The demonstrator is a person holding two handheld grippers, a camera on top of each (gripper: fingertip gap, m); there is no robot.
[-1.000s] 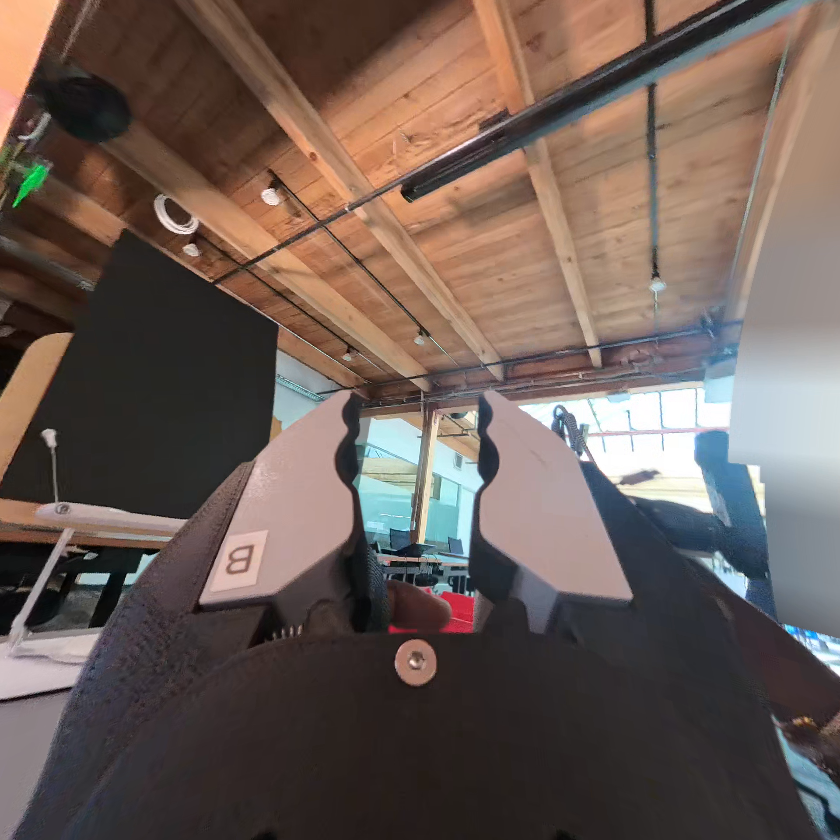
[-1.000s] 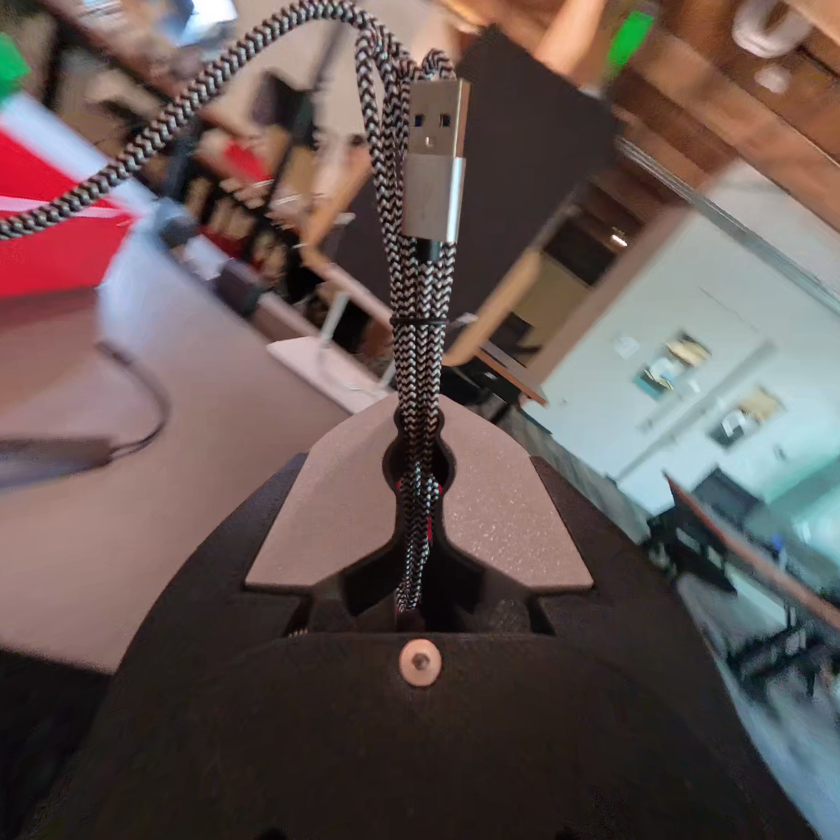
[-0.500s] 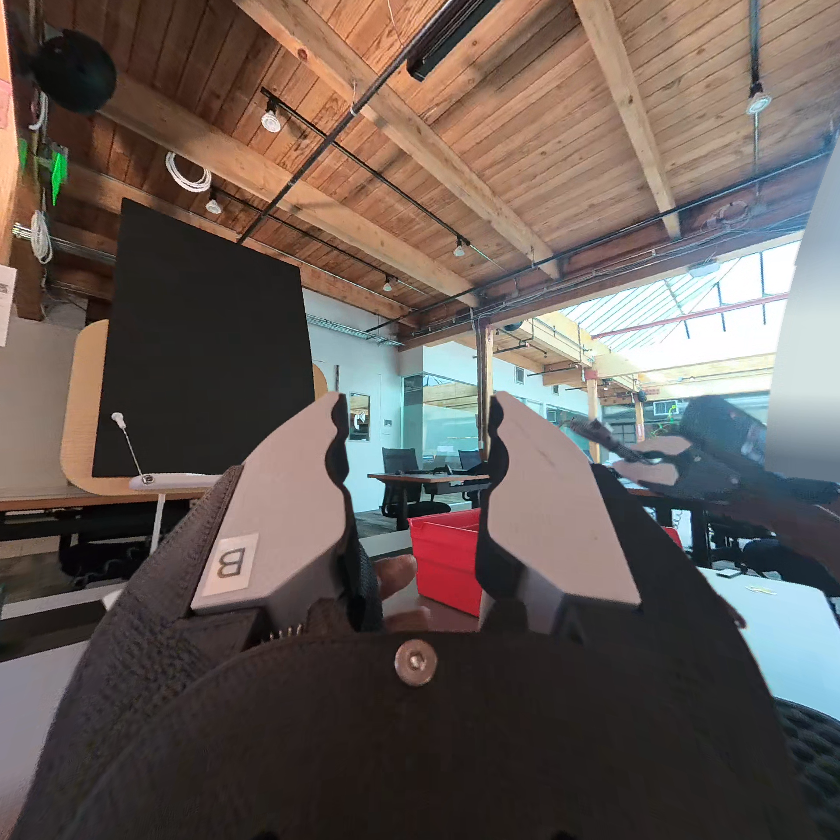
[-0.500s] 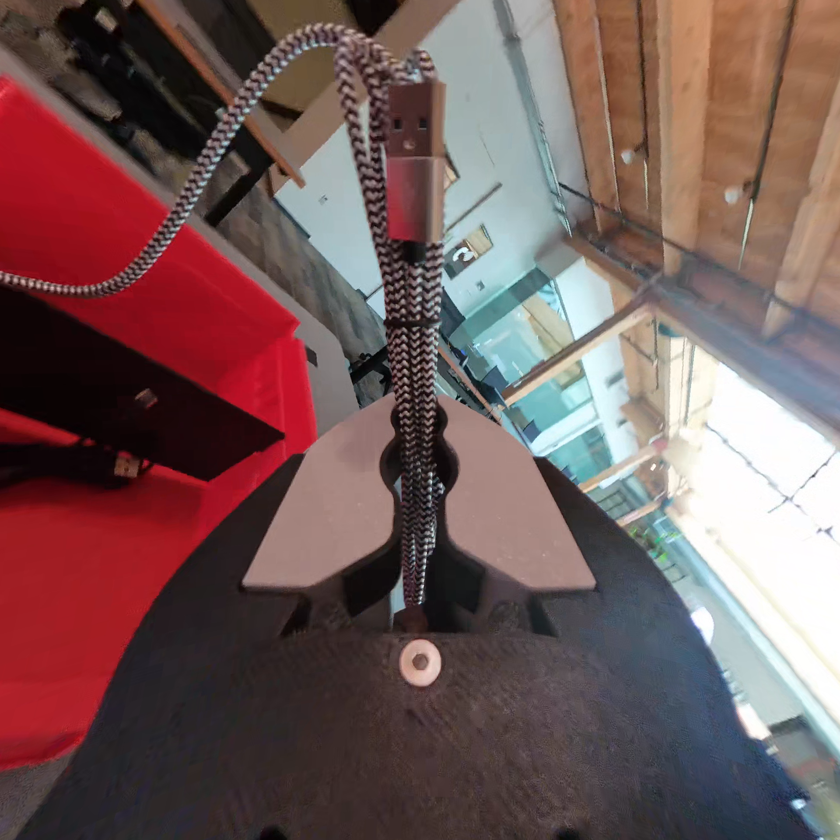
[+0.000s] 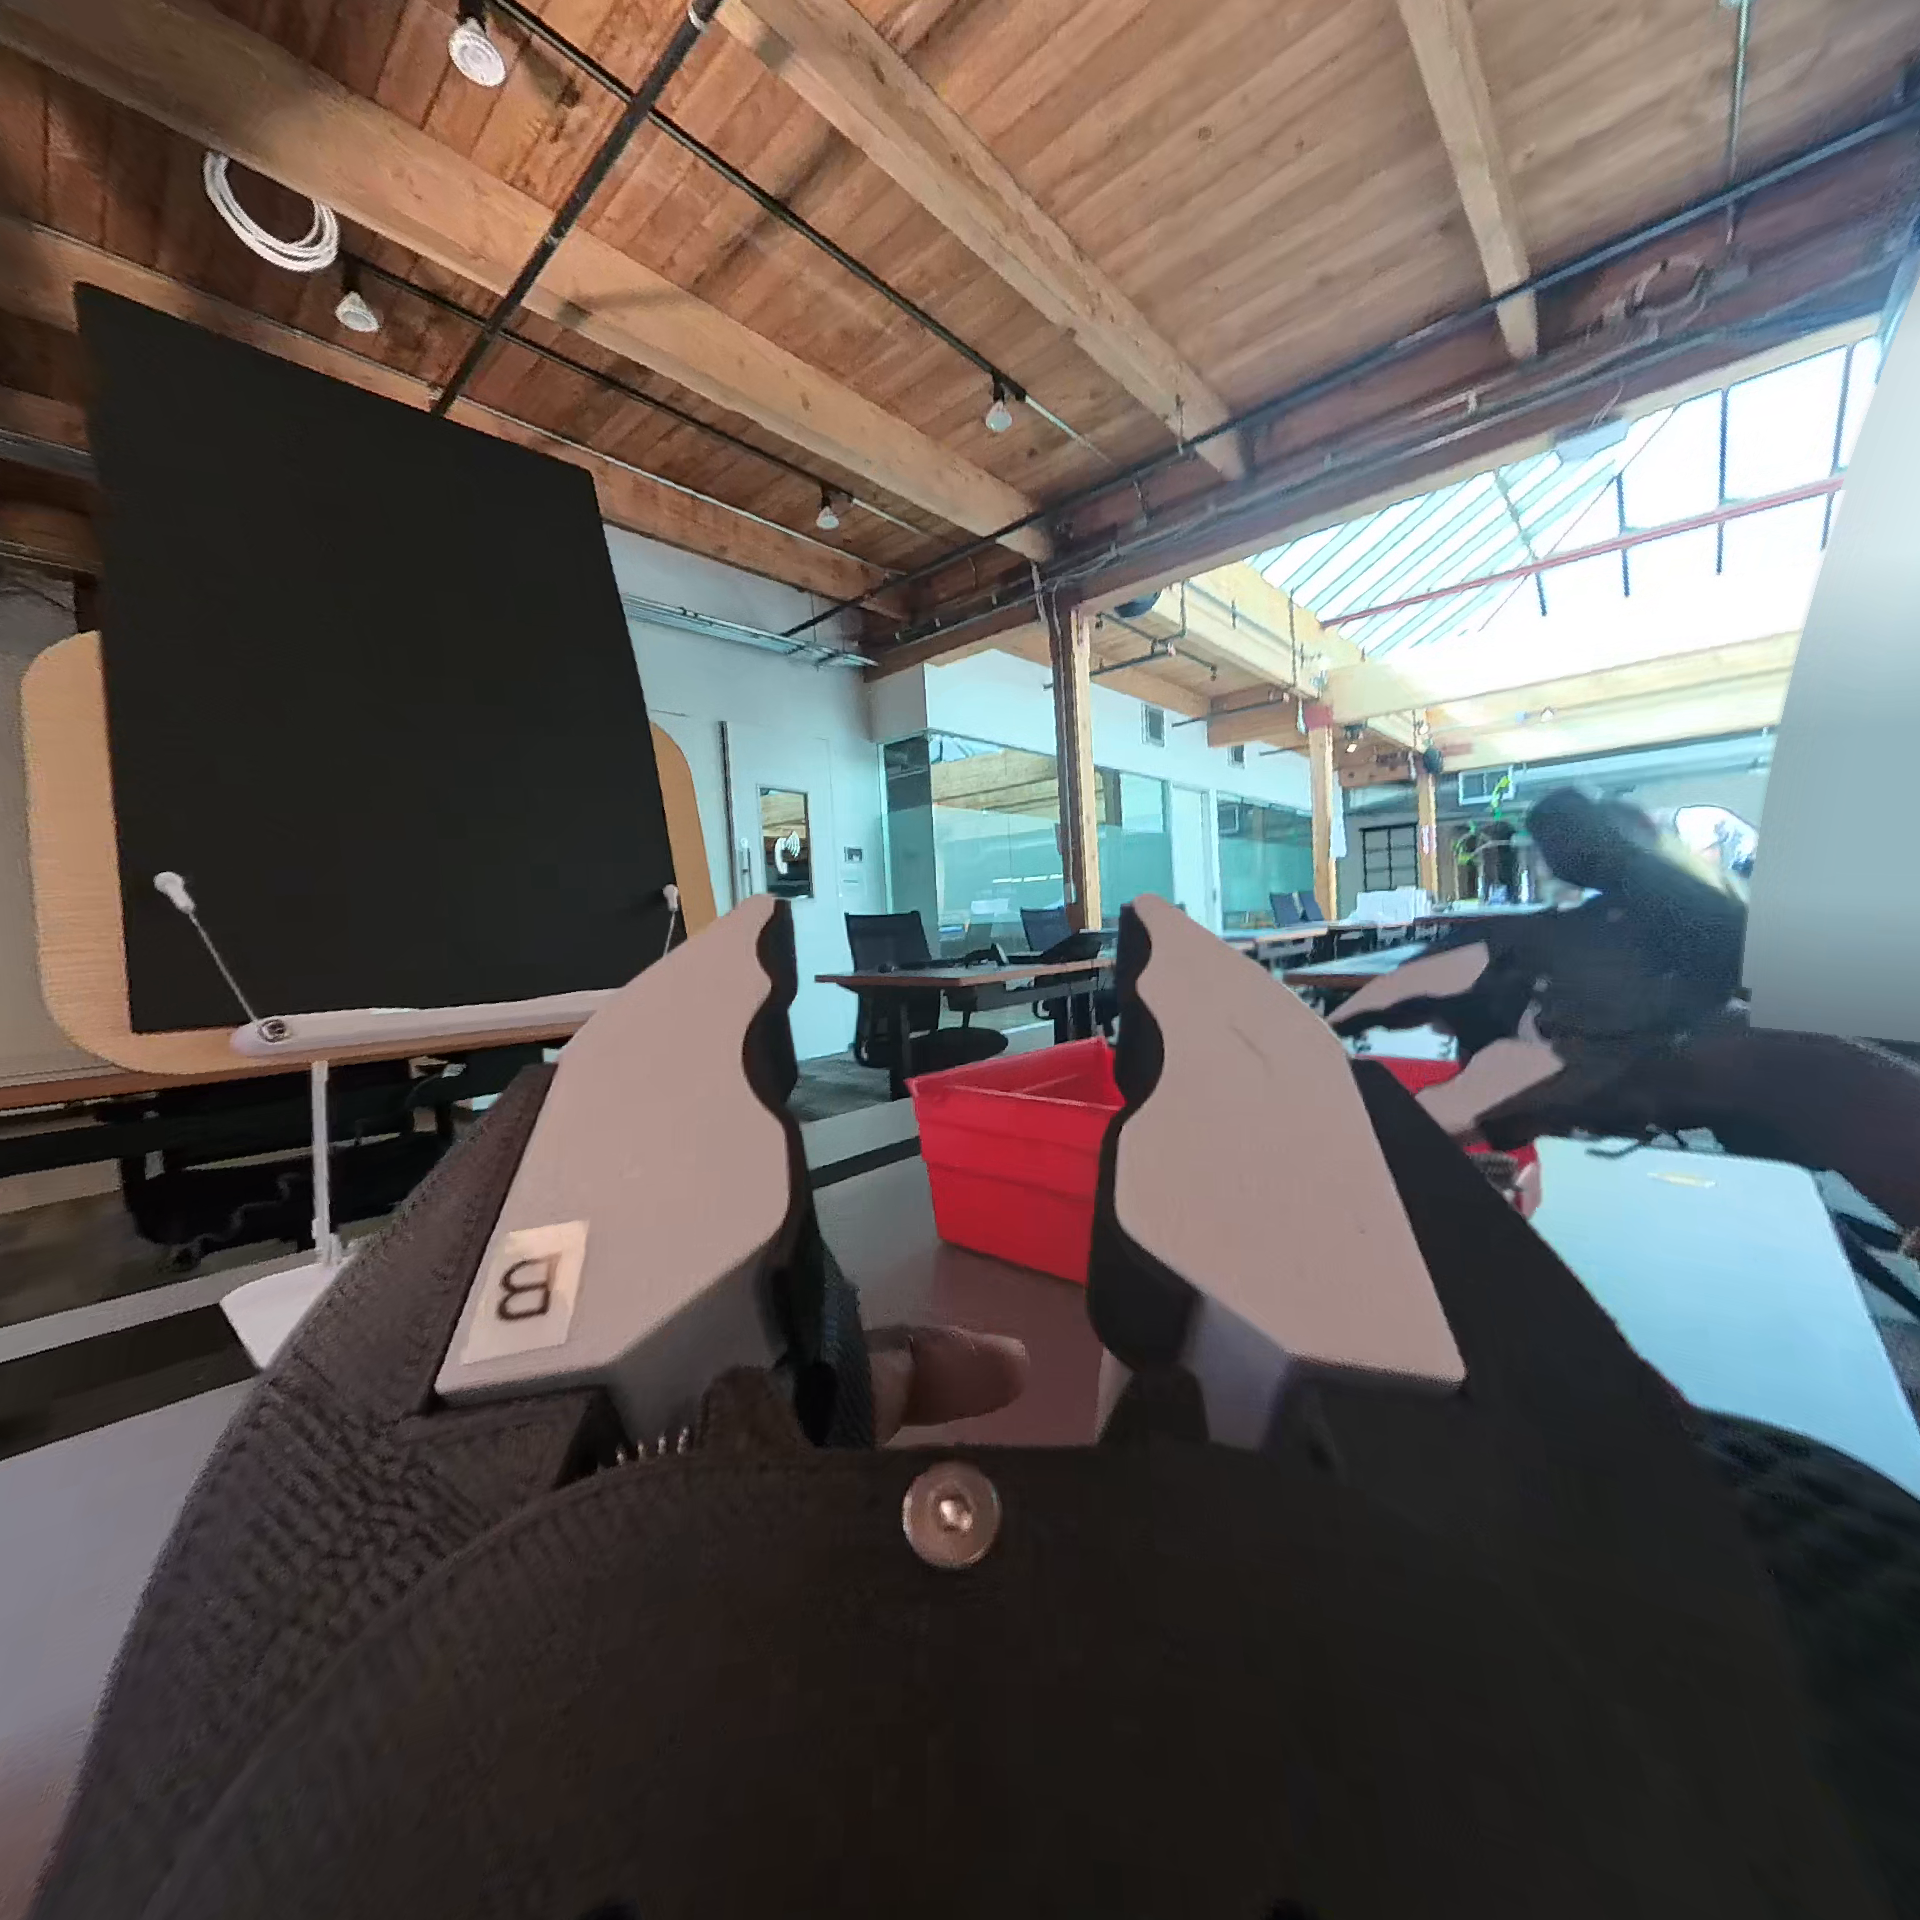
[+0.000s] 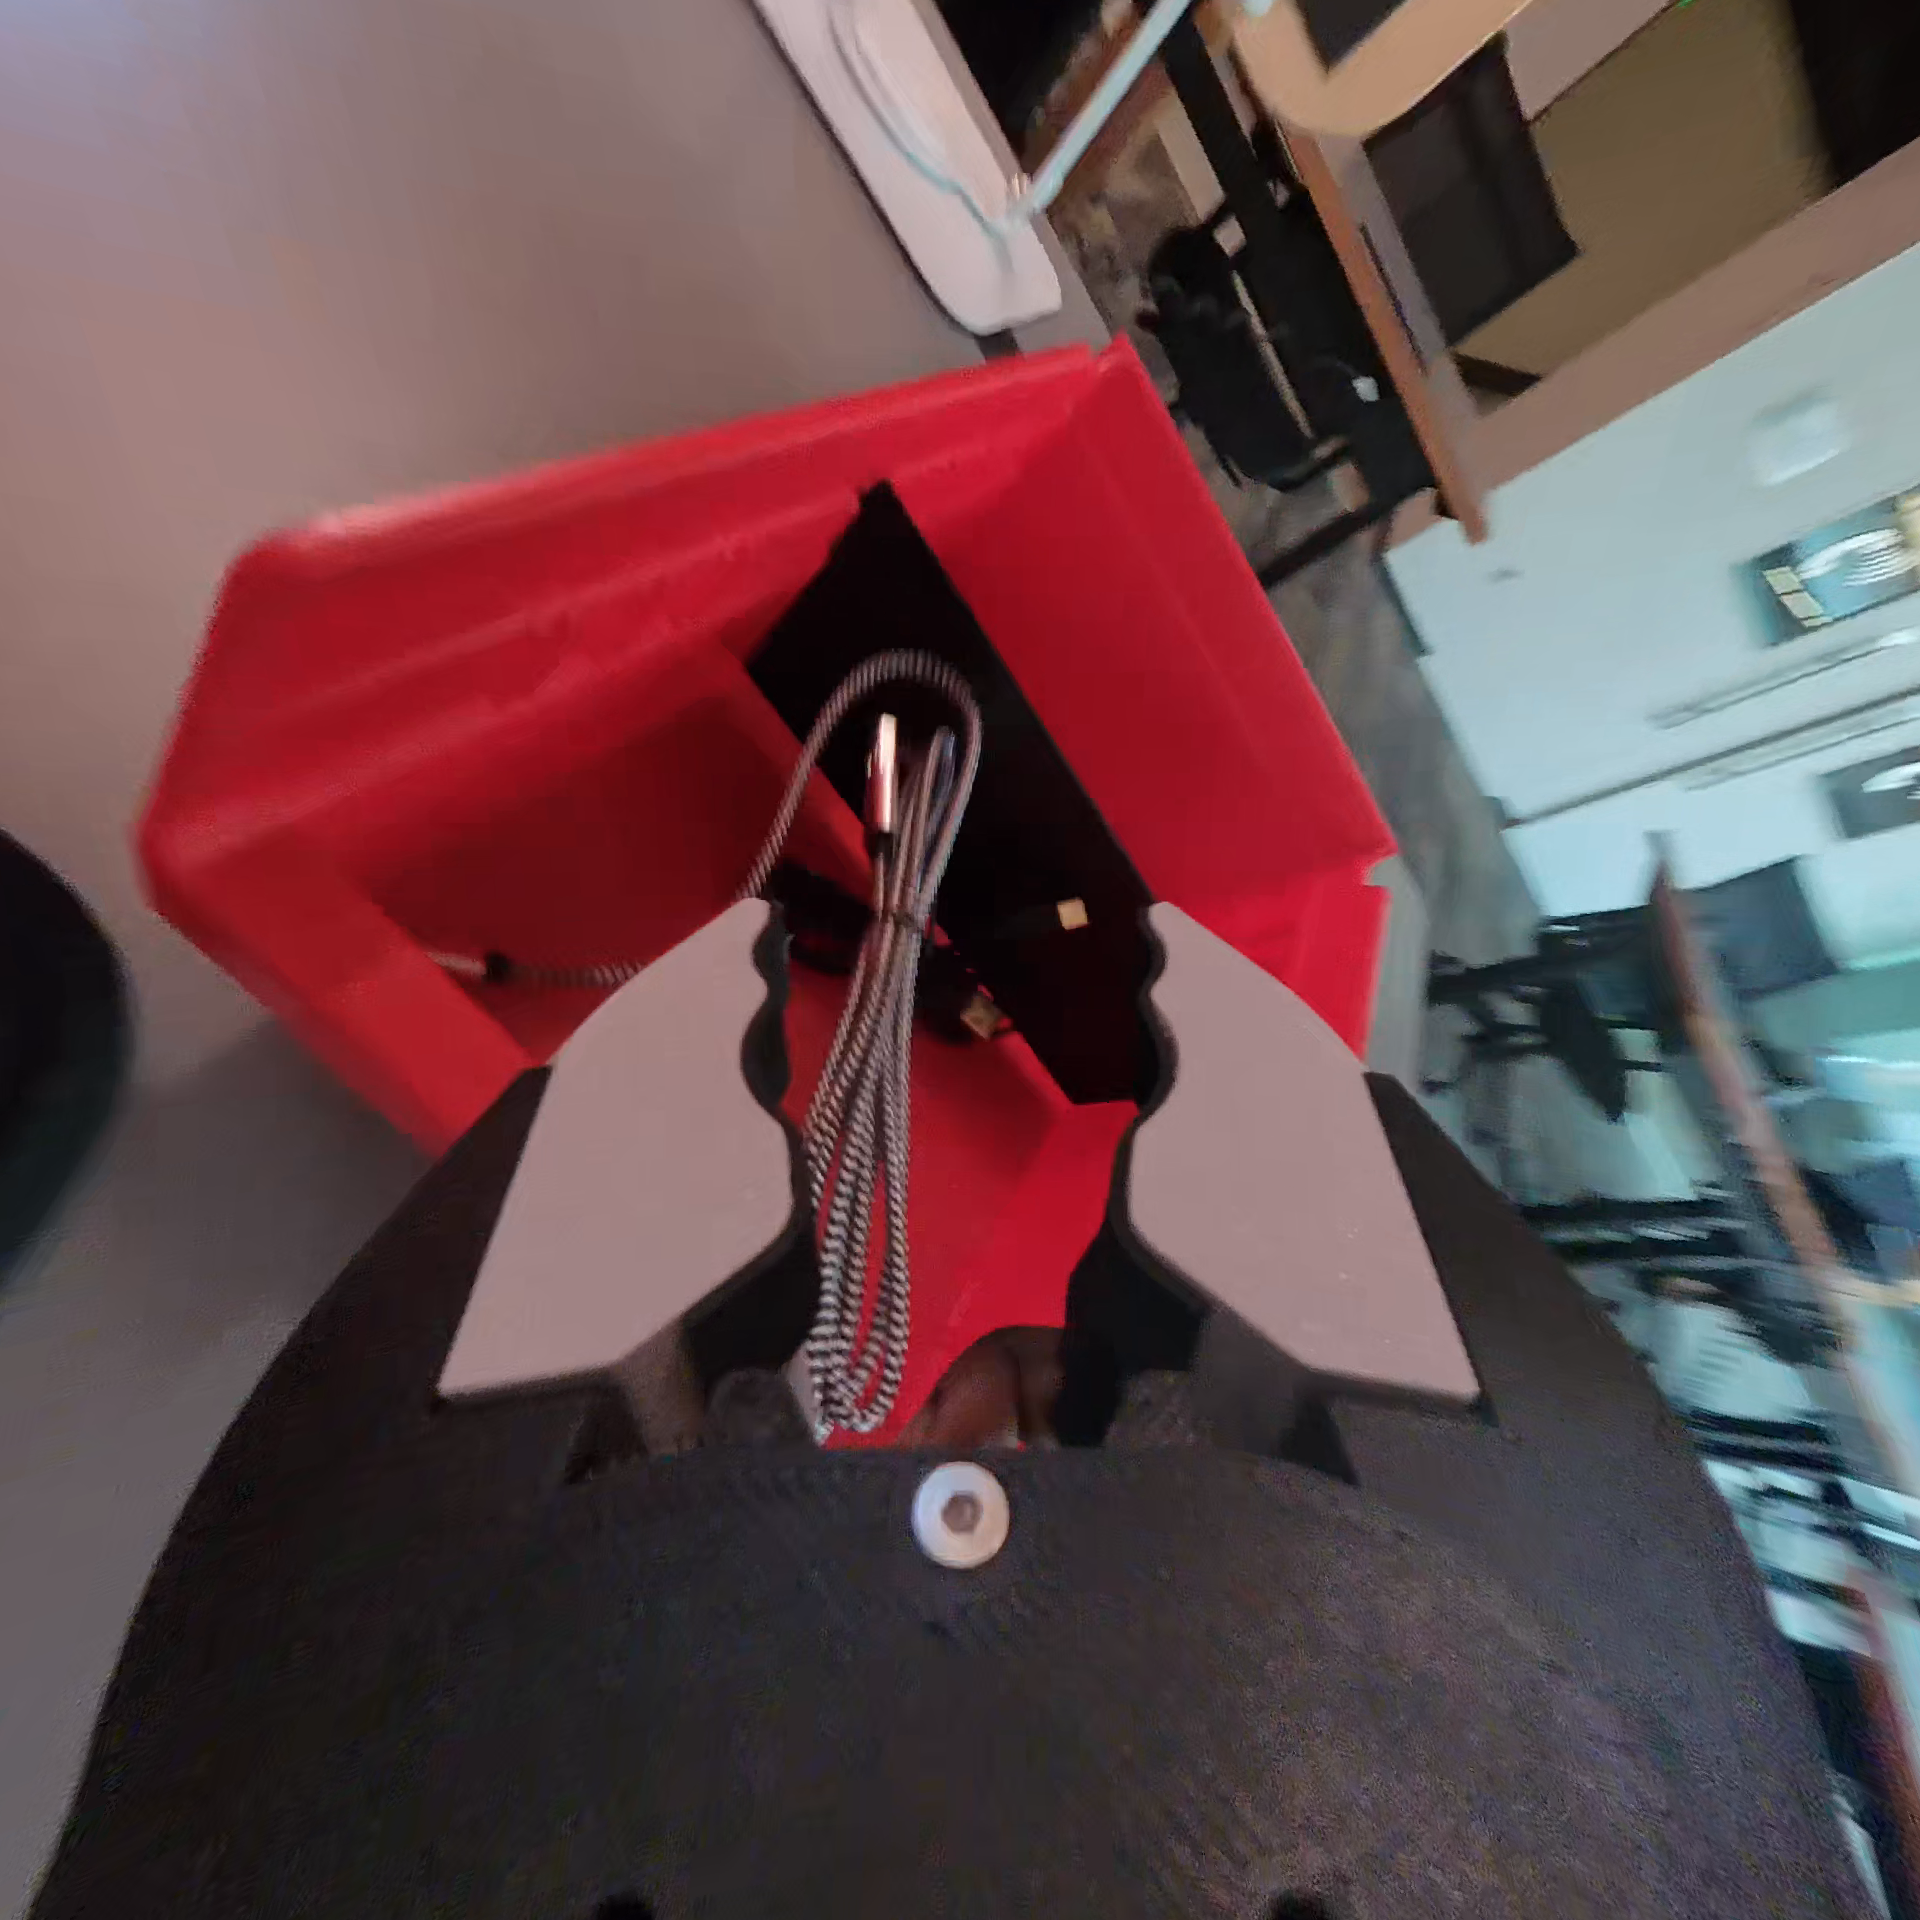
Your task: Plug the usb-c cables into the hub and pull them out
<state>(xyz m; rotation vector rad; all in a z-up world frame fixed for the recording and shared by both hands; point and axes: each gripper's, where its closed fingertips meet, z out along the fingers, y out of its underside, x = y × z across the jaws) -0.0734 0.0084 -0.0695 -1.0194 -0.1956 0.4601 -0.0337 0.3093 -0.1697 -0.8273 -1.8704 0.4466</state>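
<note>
Open office, timber ceiling, grey tabletop (image 5: 1714,1278). Right gripper (image 6: 961,966) spread over red bin (image 6: 582,665) — braided cable bundle (image 6: 868,1091) loose between fingers, dropping in. Left gripper (image 5: 951,961) spread, empty. Put-away step, likely; next — clear bin. Hub unseen.

Right gripper (image 5: 1455,1049) is motion-blurred in the left wrist view, can't tell how its jaws stand from there. Red bin (image 6: 582,665): near end hidden behind the gripper fingers (image 6: 644,1143). Braided cable (image 6: 862,1122) lower end drops behind the gripper body. Dark cables (image 6: 935,997) in bin too blurred to count.
</note>
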